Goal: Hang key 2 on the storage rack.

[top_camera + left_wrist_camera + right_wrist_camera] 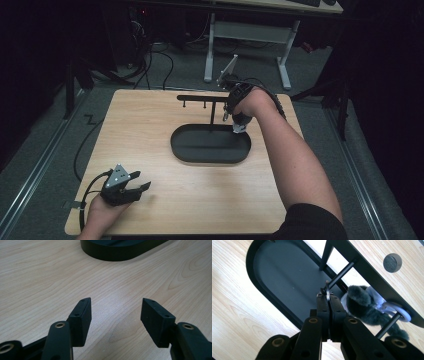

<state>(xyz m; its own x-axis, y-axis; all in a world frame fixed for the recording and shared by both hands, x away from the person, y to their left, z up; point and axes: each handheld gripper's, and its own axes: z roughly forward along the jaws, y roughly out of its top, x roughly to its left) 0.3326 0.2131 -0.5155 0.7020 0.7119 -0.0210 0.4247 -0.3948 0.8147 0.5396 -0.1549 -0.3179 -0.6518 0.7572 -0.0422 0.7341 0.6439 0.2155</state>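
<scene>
The right gripper (327, 298) pinches a metal ring (327, 290) by a rack peg (340, 273). The left gripper (115, 312) rests wide open, holding nothing.

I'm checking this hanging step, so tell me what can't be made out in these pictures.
- Ring: right gripper view, the shut right tool covers its lower part.
- Plush keychain: high view, too small behind the hand.
- Stand: left gripper view, cut off by the top edge beyond the open left tool.
</scene>
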